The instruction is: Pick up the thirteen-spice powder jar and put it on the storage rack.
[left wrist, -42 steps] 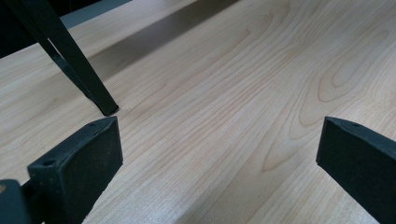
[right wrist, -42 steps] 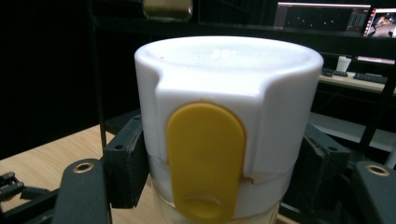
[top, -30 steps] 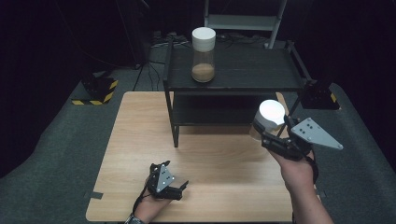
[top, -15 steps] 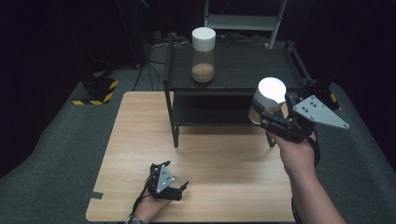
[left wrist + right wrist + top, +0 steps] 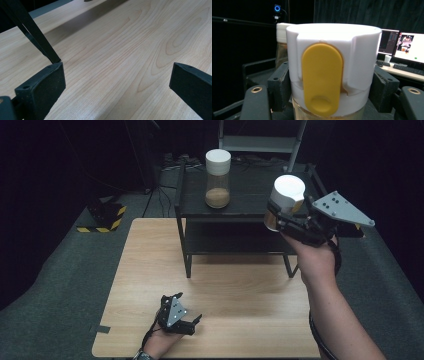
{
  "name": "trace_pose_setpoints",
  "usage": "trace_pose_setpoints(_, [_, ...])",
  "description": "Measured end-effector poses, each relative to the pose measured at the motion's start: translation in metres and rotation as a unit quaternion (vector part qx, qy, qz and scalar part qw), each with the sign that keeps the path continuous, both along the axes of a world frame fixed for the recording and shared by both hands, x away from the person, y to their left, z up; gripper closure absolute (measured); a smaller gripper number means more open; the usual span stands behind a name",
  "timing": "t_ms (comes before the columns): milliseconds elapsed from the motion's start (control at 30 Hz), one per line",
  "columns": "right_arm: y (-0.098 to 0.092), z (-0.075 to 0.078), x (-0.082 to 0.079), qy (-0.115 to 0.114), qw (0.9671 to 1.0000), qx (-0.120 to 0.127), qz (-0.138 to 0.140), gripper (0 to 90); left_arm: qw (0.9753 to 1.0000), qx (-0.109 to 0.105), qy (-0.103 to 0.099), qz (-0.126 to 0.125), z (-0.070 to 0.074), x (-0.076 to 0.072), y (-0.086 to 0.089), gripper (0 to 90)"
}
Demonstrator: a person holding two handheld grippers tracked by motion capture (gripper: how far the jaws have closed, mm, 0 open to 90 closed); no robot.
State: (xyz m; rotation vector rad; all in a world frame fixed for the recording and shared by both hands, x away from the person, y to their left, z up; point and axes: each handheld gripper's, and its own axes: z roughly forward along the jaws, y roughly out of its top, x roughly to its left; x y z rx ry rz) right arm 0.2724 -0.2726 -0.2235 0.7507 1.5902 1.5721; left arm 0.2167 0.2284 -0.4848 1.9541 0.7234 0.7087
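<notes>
My right gripper (image 5: pixel 281 217) is shut on a clear jar with a white lid (image 5: pixel 286 196) and holds it in the air at the right front edge of the black shelf unit (image 5: pixel 250 195). Up close, the jar's lid (image 5: pixel 332 67) carries a yellow oval tab, and black jaws press on both its sides. A second jar (image 5: pixel 218 178) with a white lid and brown powder stands on the shelf top, behind and left of the held one. My left gripper (image 5: pixel 182 315) rests open on the wooden table (image 5: pixel 150 265) near its front edge, its pads (image 5: pixel 42 85) wide apart over bare wood.
The black shelf unit stands on the far part of the table, with a lower shelf beneath its top. A yellow-and-black striped block (image 5: pixel 102 217) lies on the grey floor at left. Monitors (image 5: pixel 409 47) on a desk stand far behind the held jar.
The right gripper has lifted the jar up and away from me, from table height near the shelf's right leg to the level of the shelf top. The left gripper has stayed put.
</notes>
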Motion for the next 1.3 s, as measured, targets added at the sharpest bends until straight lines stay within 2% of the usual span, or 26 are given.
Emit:
trace_pose_setpoints(133, [0.002, 0.006, 0.011, 0.005, 0.9999, 0.010, -0.003, 29.8, 1.0000, 0.001, -0.002, -0.001, 0.000, 0.000, 0.000, 0.6])
trace_pose_setpoints(333, [0.009, 0.014, 0.030, 0.006, 0.9999, 0.010, -0.011, 29.7, 1.0000, 0.001, -0.003, 0.000, 0.000, -0.001, 0.000, 0.6])
trace_pose_setpoints(367, [0.011, 0.015, 0.037, 0.007, 0.9998, 0.010, -0.014, 29.7, 1.0000, 0.002, -0.004, -0.002, 0.000, -0.001, 0.000, 0.6])
trace_pose_setpoints(667, [0.018, 0.013, 0.061, 0.014, 0.9994, 0.009, -0.030, 29.7, 1.0000, -0.001, -0.004, -0.001, -0.001, -0.001, 0.001, 0.6])
trace_pose_setpoints(933, [0.021, 0.011, 0.072, 0.024, 0.9989, 0.015, -0.038, 29.7, 1.0000, 0.000, -0.004, -0.002, -0.001, -0.001, 0.001, 0.6])
trace_pose_setpoints(1300, [0.027, 0.006, 0.077, 0.030, 0.9986, 0.011, -0.042, 29.7, 1.0000, -0.002, -0.005, -0.002, -0.001, -0.001, 0.002, 0.6])
